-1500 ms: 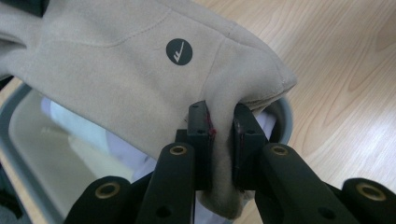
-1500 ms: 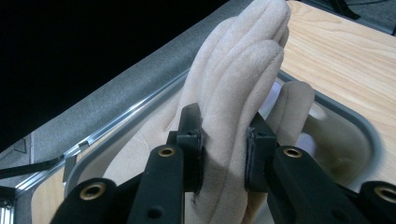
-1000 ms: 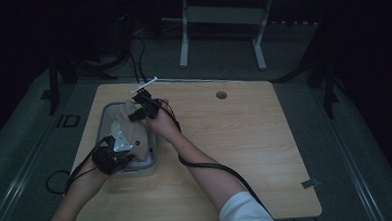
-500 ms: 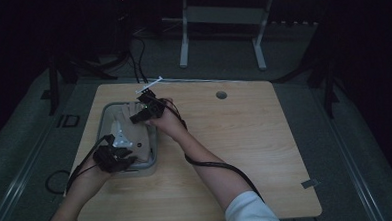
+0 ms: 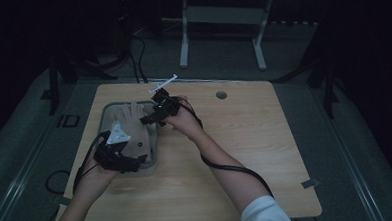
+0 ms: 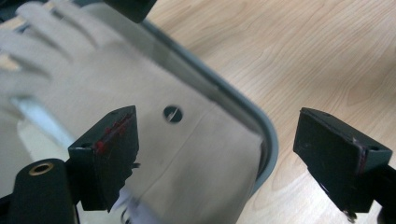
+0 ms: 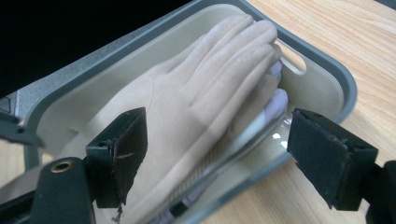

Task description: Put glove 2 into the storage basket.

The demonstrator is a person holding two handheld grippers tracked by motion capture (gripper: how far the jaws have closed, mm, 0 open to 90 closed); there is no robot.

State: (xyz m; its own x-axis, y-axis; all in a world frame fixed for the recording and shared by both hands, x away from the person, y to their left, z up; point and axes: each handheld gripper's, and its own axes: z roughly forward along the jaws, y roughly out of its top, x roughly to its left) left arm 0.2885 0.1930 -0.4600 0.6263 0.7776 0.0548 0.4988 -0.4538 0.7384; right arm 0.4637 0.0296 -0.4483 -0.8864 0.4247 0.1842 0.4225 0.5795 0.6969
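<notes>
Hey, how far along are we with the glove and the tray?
Done: the beige glove already lies flat in the grey tray, fingers toward its handle slot. In hand: nothing is gripped; the left tool hangs open over the glove's cuff end and tray rim, the right tool open over the fingers. Left: probably closing on the glove or tray; which, I cannot tell.

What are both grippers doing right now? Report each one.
Left gripper: open, holding nothing, over the glove's cuff end.
Right gripper: open, holding nothing, above the glove in the tray.
</notes>
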